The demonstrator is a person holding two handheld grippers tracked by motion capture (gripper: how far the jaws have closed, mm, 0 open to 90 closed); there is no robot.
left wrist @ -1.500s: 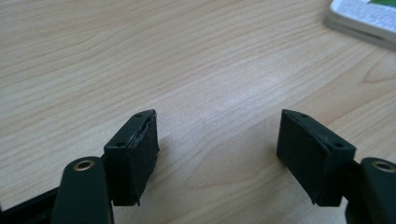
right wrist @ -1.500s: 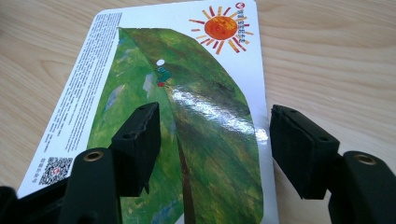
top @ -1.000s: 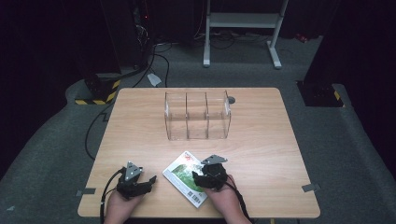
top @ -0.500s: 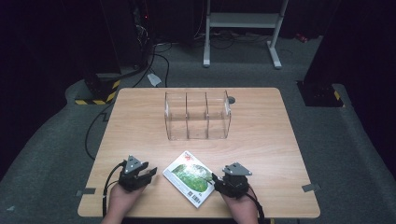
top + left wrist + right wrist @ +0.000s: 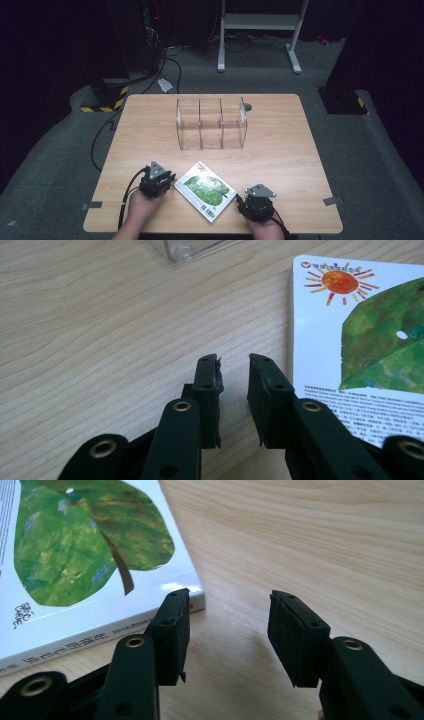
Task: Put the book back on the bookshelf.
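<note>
A white book (image 5: 205,190) with a green leaf and an orange sun on its cover lies flat near the table's front edge, between both grippers. It appears in the left gripper view (image 5: 360,335) at the right, and in the right gripper view (image 5: 85,555) at the left. My left gripper (image 5: 165,181) rests on the table just left of the book; its jaws (image 5: 234,371) stand slightly apart with nothing between them. My right gripper (image 5: 250,197) sits off the book's right corner, open (image 5: 227,617) and empty.
A clear plastic organiser (image 5: 211,124) with three compartments stands empty at the middle of the wooden table (image 5: 280,145); its corner shows in the left gripper view (image 5: 185,249). A small grey round thing (image 5: 248,106) lies behind it. Cables trail off the left edge.
My right gripper has drawn back from on top of the book to the table at its right corner. The book lies flat and free. The left gripper has barely shifted.
</note>
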